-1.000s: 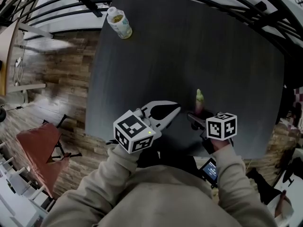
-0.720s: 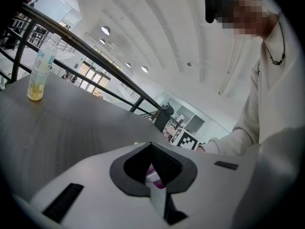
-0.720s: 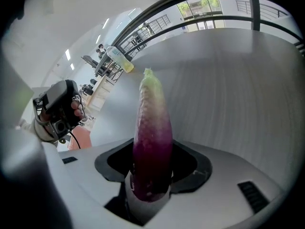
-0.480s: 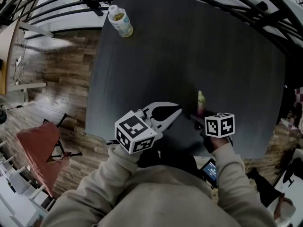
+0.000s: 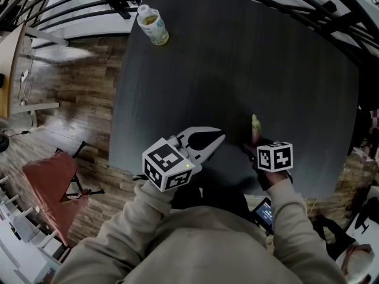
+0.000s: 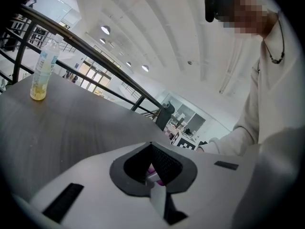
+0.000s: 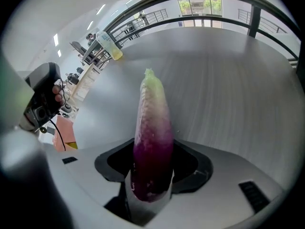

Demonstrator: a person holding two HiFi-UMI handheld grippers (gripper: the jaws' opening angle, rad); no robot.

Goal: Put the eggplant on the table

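The eggplant (image 7: 152,142), purple with a pale green tip, sticks out from between the jaws of my right gripper (image 7: 151,178), which is shut on its purple end. In the head view the eggplant (image 5: 255,129) points away from me over the dark grey table (image 5: 237,58), near its front right part, with the right gripper (image 5: 252,146) behind it. I cannot tell whether it touches the tabletop. My left gripper (image 5: 218,138) hovers just left of it, shut with nothing held; in its own view the left gripper (image 6: 151,144) has its tips together.
A plastic bottle (image 5: 153,25) with yellowish liquid stands at the table's far left corner, also seen as the bottle (image 6: 42,75) and the bottle (image 7: 108,44). A black railing curves behind the table. A red chair (image 5: 50,182) stands on the wood floor at the left.
My right gripper has sunk a little and shifted slightly right with the eggplant still in its jaws. The left gripper has stayed where it was.
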